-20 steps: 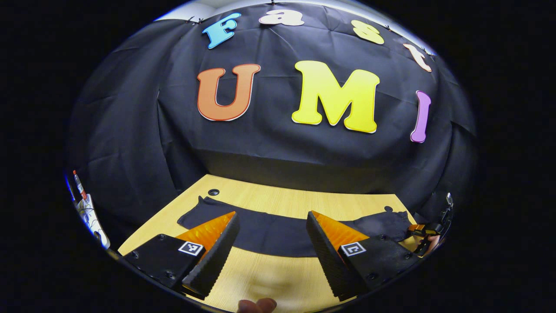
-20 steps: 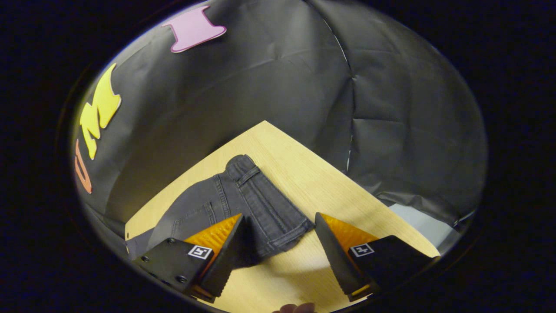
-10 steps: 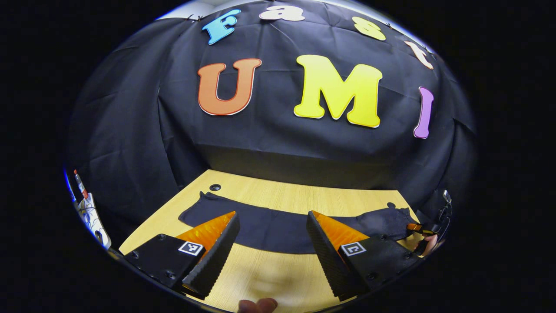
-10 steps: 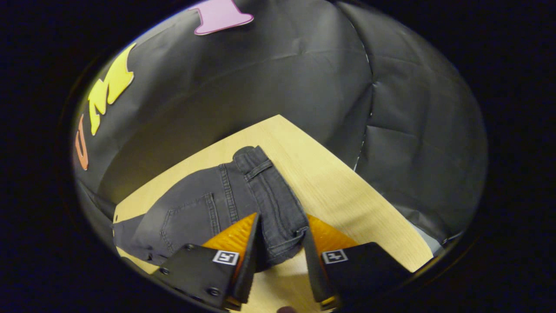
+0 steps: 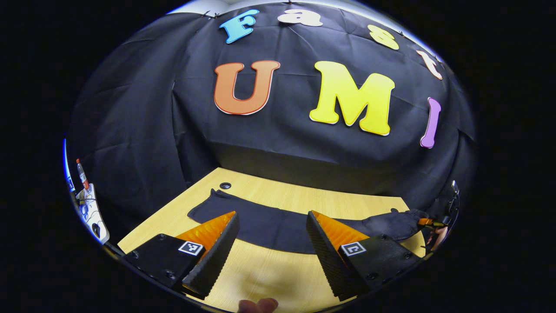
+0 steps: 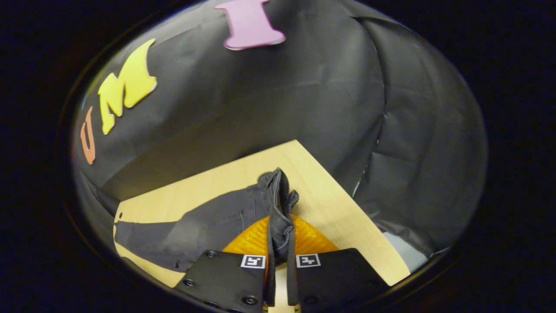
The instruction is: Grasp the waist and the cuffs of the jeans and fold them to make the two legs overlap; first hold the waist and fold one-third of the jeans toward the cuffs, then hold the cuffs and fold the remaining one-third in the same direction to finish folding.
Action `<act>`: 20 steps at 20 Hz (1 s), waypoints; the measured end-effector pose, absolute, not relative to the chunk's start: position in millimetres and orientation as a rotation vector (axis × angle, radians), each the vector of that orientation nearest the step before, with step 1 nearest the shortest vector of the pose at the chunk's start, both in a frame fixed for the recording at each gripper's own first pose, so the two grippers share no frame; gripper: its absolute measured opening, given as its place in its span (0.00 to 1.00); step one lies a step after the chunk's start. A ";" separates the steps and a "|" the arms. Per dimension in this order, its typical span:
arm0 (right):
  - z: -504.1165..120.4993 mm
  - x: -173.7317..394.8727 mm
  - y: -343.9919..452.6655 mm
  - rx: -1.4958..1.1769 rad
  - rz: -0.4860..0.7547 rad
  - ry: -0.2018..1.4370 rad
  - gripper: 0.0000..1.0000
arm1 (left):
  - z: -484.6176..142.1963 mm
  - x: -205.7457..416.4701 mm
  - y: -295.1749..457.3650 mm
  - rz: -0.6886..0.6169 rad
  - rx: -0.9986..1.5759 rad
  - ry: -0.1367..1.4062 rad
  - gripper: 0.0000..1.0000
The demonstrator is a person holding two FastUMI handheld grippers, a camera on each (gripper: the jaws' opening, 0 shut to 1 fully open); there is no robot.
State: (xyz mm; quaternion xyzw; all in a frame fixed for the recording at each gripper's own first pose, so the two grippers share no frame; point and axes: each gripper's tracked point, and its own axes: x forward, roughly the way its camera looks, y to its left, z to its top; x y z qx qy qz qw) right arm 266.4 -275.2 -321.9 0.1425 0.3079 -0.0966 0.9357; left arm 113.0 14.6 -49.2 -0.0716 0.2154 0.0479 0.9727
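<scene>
Right gripper [image 6: 278, 243] has closed, now pinching dark denim jeans' [image 5: 278, 224] bunched waistband [image 6: 278, 208] | left gripper [image 5: 271, 243] agape | jeans lie lengthwise across wooden table [image 5: 278, 274].

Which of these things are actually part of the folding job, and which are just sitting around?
Part of the job:
- jeans, waist end pinched in the right gripper
- left gripper, open over the legs
- table they lie on

Just lying about:
- bottle and clutter at the far left edge
- hole in the tabletop
</scene>
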 end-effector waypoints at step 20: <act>-310.9 279.6 207.1 0.012 0.379 0.611 0.01 | -51.1 50.7 133.6 0.396 -0.265 0.428 0.99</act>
